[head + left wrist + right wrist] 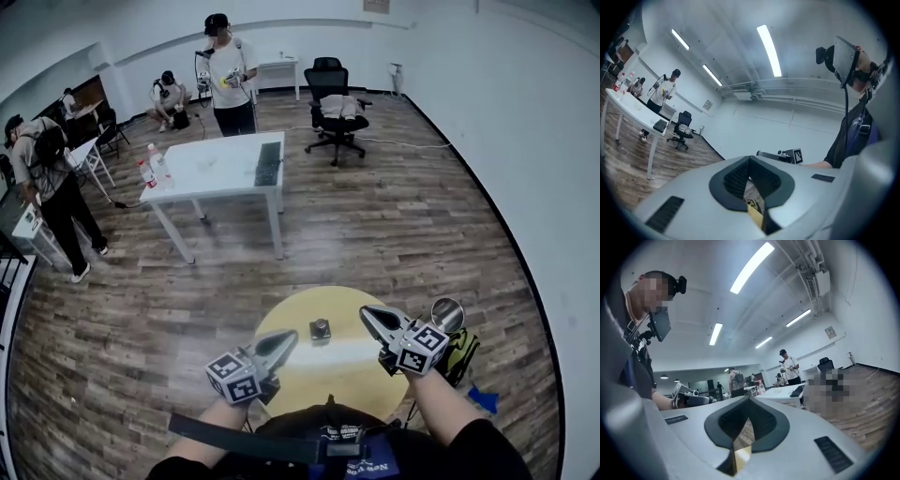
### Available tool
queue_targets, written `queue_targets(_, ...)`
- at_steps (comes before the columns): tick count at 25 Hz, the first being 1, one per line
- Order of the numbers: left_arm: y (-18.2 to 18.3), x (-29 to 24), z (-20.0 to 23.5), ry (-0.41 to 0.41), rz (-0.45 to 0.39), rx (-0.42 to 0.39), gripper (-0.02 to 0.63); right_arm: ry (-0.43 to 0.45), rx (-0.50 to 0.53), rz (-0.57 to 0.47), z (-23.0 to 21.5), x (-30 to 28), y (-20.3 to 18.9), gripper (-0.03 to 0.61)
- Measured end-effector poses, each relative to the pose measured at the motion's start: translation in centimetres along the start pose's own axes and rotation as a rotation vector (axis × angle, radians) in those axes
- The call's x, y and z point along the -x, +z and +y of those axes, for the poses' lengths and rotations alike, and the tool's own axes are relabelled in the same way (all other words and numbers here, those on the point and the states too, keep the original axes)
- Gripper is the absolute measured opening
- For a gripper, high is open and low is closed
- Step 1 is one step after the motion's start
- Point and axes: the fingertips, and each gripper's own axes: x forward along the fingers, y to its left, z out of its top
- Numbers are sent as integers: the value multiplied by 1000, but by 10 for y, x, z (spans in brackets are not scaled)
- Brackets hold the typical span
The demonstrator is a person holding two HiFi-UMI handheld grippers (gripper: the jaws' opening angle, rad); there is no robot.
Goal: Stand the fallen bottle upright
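Note:
A small dark bottle [321, 329] with a grey cap sits near the middle of the round yellow table [352, 370]; from above it looks upright. My left gripper [291, 336] hovers just left of it, jaws together, nothing between them. My right gripper [366, 311] hovers just right of it, also shut and empty. Both are raised above the tabletop and point level. In the left gripper view the left gripper's [749, 159] pads meet, and the right gripper [780, 154] shows beyond them. In the right gripper view the right gripper's [749, 400] pads meet, and the left gripper [684, 396] shows at the left.
A white table [225, 169] with bottles and a keyboard stands further back. Behind it are a black office chair [336, 112] and several people. A green and black bag [459, 352] and a round shiny disc [447, 314] sit at the yellow table's right edge.

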Motion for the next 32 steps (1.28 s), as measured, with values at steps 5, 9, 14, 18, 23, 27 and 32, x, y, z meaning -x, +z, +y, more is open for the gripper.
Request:
queue_targets(5,18,9,-24,-14,-22,-49,9,4,24,-5,23,16,19,12)
queue_targets(9,21,12,-36,-23,-24,-65,9,-26,52,11,28,30,18,14)
queue_targets(14,18,18,-45,-30,-21,-63,9,-46,53,22,35,43,11,14)
queue_targets(18,13,15,-53,-37,-17,-64,9,-54,50,25,33,55,6,12)
queue_targets(23,8,10,-58,-44,-7,-59,9,-51,44,27,34,60,3,12)
queue_targets(27,7,11,-61,-44,-7,-60,9,-45,41,26,36,61,3,12)
queue_targets(32,6,16,-58,-44,-5,-56,9,-48,40,32,37,58,-2,12)
